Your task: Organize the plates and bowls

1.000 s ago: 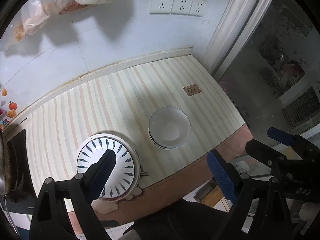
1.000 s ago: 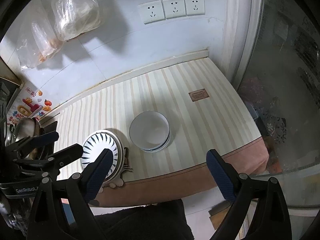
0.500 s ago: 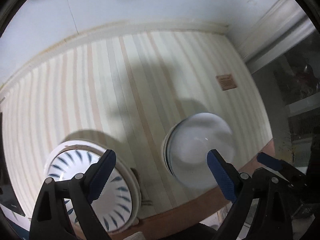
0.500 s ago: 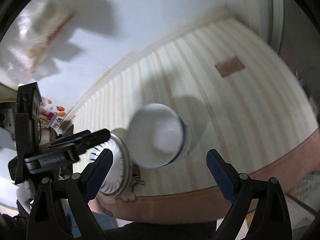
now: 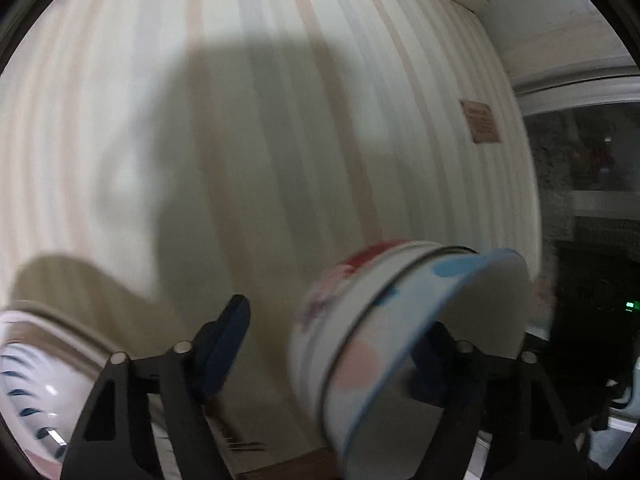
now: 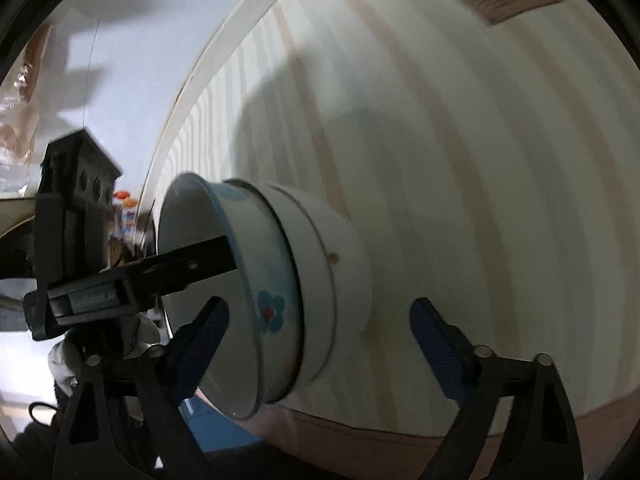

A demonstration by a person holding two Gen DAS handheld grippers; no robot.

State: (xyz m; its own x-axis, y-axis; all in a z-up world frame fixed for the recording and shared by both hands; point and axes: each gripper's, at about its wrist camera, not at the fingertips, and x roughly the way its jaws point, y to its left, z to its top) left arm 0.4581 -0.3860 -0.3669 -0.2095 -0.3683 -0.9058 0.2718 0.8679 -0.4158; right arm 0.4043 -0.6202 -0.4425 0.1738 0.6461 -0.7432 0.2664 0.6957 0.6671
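A stack of nested bowls, white with blue and red flowers [image 5: 376, 344], stands on the striped counter [image 5: 280, 120]. My left gripper [image 5: 332, 344] straddles its near rim, one finger outside at left, the other inside the top bowl; its jaws are still apart. The right wrist view shows that finger [image 6: 192, 264] reaching into the bowls [image 6: 280, 280]. My right gripper [image 6: 316, 332] is open, with the stack between its fingers, not touching. A white plate with blue leaf marks [image 5: 28, 384] lies at the left wrist view's lower left.
The counter's reddish front edge [image 6: 400, 436] runs just below the bowls. A brown label [image 5: 480, 120] is stuck on the counter at the right. A glass door [image 5: 580, 160] stands beyond it. The white wall [image 6: 120, 40] rises behind, with plastic bags [image 6: 16, 64] hanging.
Both grippers have dropped from high above the counter down to the bowl stack. The left gripper's fingers now straddle the bowls' rim and have narrowed.
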